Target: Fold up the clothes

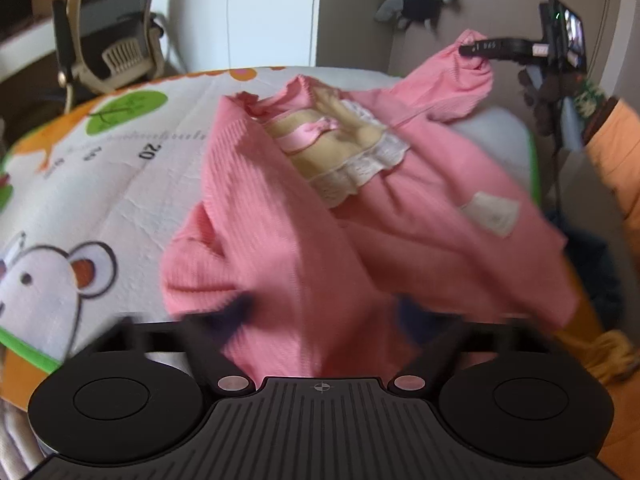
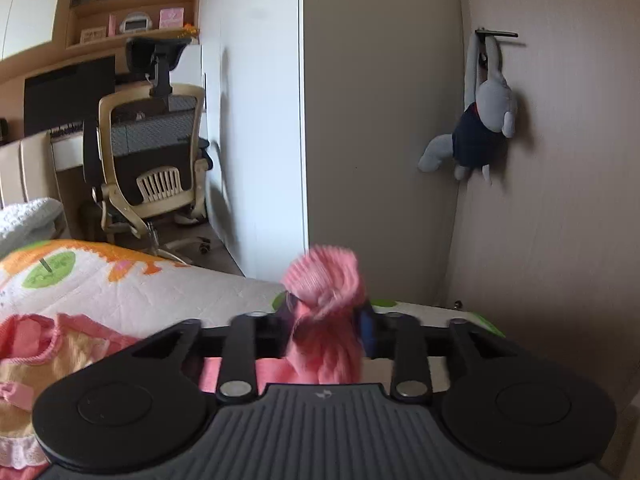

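A: While the pink garment [image 1: 304, 216] hangs blurred above the printed quilt [image 1: 104, 184], what has the left gripper [image 1: 320, 312] got?

B: Its fingers [image 1: 232, 308] are drawn in on the garment's lower edge; cloth bunches between them and spills forward past the tips. The cream lace-trimmed panel [image 1: 352, 152] lies further out beyond those fingers, toward the middle of the cloth.

A: And the right gripper [image 2: 326, 320]?

B: Closed on a sleeve cuff [image 2: 324, 276], which pokes up ribbed and pink just ahead of its fingers [image 2: 368, 326]. In the left wrist view that gripper sits off at the upper right, pinching the far sleeve end, with a hand and an orange sleeve [image 1: 616, 160] behind it.

A: So where is the garment?

B: Stretched between the two pairs of fingers, over the bed. To the left of the right fingers more pink cloth lies on the quilt.

A: Anything beyond?

B: An office chair [image 2: 156, 168] far left, and a grey plush toy [image 2: 476, 136] hanging on the wall, to the right.
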Available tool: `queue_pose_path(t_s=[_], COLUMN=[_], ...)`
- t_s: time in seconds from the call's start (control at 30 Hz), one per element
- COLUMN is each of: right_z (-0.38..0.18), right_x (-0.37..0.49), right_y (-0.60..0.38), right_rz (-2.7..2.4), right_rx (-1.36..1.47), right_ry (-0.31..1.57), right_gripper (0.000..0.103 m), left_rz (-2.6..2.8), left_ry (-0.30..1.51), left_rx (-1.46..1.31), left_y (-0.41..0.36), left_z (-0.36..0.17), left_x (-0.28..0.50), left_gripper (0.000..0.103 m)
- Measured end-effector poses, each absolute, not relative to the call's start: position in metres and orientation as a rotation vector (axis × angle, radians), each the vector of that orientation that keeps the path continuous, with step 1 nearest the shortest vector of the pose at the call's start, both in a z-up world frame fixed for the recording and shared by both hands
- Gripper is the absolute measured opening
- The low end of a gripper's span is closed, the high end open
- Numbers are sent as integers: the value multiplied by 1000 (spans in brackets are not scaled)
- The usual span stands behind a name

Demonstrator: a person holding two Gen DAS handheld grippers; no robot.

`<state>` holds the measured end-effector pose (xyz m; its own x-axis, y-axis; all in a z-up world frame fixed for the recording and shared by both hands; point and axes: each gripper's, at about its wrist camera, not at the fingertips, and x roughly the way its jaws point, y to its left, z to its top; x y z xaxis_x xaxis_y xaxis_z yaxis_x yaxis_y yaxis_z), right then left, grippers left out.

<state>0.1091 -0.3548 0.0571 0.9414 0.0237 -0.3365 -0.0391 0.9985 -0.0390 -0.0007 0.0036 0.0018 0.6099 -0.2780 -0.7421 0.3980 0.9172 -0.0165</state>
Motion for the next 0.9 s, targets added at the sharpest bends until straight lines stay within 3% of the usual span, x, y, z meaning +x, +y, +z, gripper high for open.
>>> queue_pose_path(t_s=[0.07, 0.17, 0.3, 0.43, 0.63, 0.73, 0.83, 0.9], right_z=[58, 60, 62, 42, 6, -25, -29, -21], right_x=[105, 99, 92, 96, 107, 128, 152, 165], right_y=[-349, -341, -330, -279, -208, -199, -216, -222], right_rz=[62, 107, 166, 314, 485, 353, 228, 175], right_rx=[-39, -30, -18, -150, -388, -578, -579, -541], right_ry=[338, 330, 319, 405, 532, 572, 586, 617], right_gripper=[49, 54, 55, 55, 55, 49, 48, 40], left_rz=[-397, -361, -197, -29, 3, 5, 29, 40], left_ry=[818, 739, 573, 531, 581, 619, 652, 660], left_rx=[133, 144, 206, 162, 73, -8, -37, -50], left_y=[14, 28, 65, 121, 161, 185, 207, 220], left_z=[3, 22, 56, 65, 31, 9, -10, -19], left_x=[4, 9, 32, 77, 122, 130, 129, 127], left_gripper=[23, 11, 10, 10, 10, 10, 13, 19])
